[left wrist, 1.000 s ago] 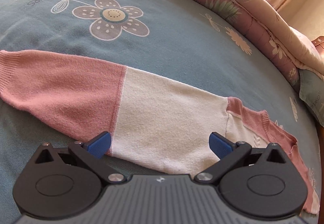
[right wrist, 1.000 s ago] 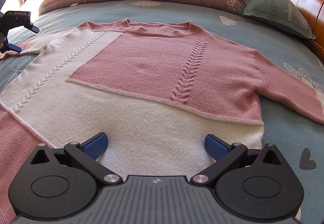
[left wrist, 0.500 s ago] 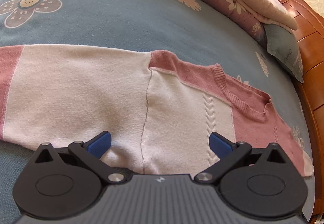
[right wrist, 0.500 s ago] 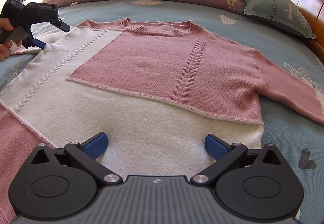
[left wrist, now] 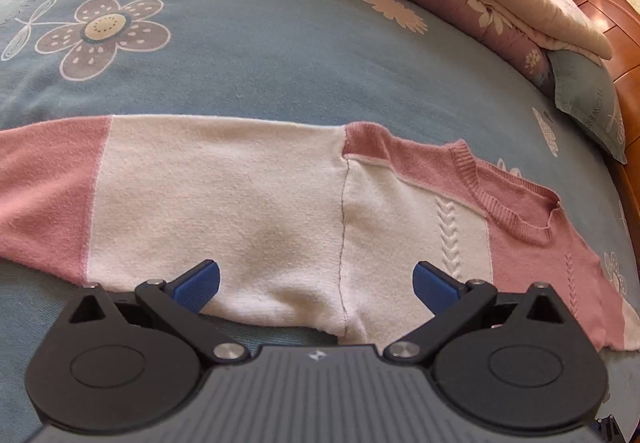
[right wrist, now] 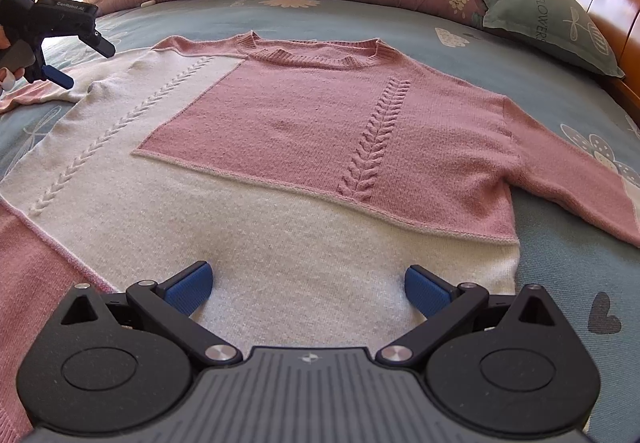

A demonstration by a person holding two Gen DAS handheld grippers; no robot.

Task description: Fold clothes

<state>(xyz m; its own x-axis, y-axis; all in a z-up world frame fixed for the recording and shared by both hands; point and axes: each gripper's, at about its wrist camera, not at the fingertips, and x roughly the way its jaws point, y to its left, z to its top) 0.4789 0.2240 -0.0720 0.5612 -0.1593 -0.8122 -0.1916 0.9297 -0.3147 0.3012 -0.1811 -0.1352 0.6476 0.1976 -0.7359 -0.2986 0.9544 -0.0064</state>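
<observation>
Flat on the blue floral bedsheet (right wrist: pixel 460 19): pink-and-cream sweater (right wrist: pixel 304 123), front up, both sleeves spread out. Over its cream hem, right gripper (right wrist: pixel 307 287), jaws wide apart, gripping nothing. At the cream sleeve's (left wrist: pixel 224 195) armpit, left gripper (left wrist: pixel 316 279), likewise spread, empty.

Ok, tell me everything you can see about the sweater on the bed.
The sweater is a soft-looking knit in pink and cream blocks, with a ribbed pink neckline and two raised cable braids down the front. It lies flat, face up, on the blue flowered bedsheet, both sleeves spread outward. The right gripper is open at the cream hem; the left gripper is open at its left armpit seam. Neither holds it.
</observation>
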